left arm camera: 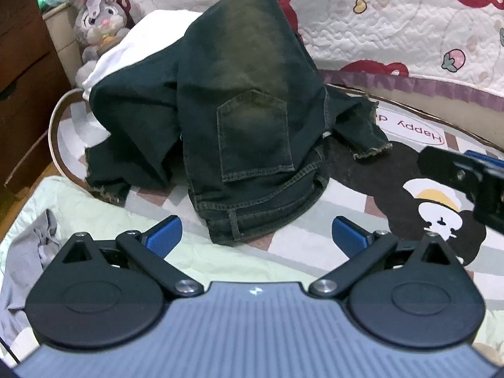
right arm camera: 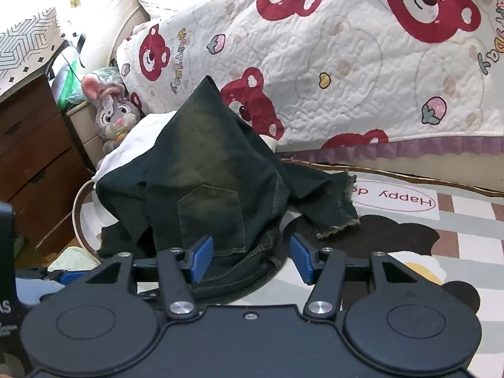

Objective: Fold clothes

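Dark jeans heaped on the play mat, both grippers facing them with nothing held.

The jeans [left arm camera: 239,100] sit bunched in a peaked mound on the cartoon mat [left arm camera: 409,163] beside the bed, draped partly over something white, back pocket showing, waistband nearest, frayed hems trailing to either side. The left gripper [left arm camera: 255,236] hovers just short of the waistband, its fingers spread. The right gripper [right arm camera: 250,260] sits closer, its fingers spread either side of the waistband edge. My guess is a grasp at the waistband is in hand; next, close on it and pull the pile flat.
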Demonstrator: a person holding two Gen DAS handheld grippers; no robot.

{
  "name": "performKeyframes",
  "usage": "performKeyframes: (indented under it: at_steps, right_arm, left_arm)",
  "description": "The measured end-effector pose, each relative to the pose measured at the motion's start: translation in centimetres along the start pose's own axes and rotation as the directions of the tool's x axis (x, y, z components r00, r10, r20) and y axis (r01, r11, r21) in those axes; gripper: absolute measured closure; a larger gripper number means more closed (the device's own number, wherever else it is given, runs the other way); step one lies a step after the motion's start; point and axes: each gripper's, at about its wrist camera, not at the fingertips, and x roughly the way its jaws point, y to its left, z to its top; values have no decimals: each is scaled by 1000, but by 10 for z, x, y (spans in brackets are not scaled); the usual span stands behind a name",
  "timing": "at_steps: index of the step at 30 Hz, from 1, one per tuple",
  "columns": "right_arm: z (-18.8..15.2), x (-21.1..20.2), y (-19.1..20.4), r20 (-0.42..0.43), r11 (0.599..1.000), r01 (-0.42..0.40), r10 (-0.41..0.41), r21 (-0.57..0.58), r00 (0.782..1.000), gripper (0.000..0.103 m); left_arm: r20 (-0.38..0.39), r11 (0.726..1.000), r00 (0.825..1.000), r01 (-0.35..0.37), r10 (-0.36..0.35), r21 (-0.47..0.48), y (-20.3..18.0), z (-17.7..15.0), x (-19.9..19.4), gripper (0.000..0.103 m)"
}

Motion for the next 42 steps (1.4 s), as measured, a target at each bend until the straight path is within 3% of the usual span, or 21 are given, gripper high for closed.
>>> performKeyframes:
  at_steps: [7,24,34,42]
  right_arm:
    - [3,-3,4,34,998,34,-32,-59,999,43]
    - [-5,1,16,16,995,56,-55,-82,998,40]
    - [-6,7,17,-10,996,59,-60,-69,998,39]
    - [-6,4,17,4,997,37,-37,-67,999,33]
  left_arm:
    - [-68,999,998,10,-12,-33,3,-1,10,1]
    - [-33,998,999,-6,4,-67,13,-4,11,1]
    - [-26,995,999,21,-24,-100,18,-3,8,1]
    - [-40,994,999,23,-27,-103,19,-5,10,1]
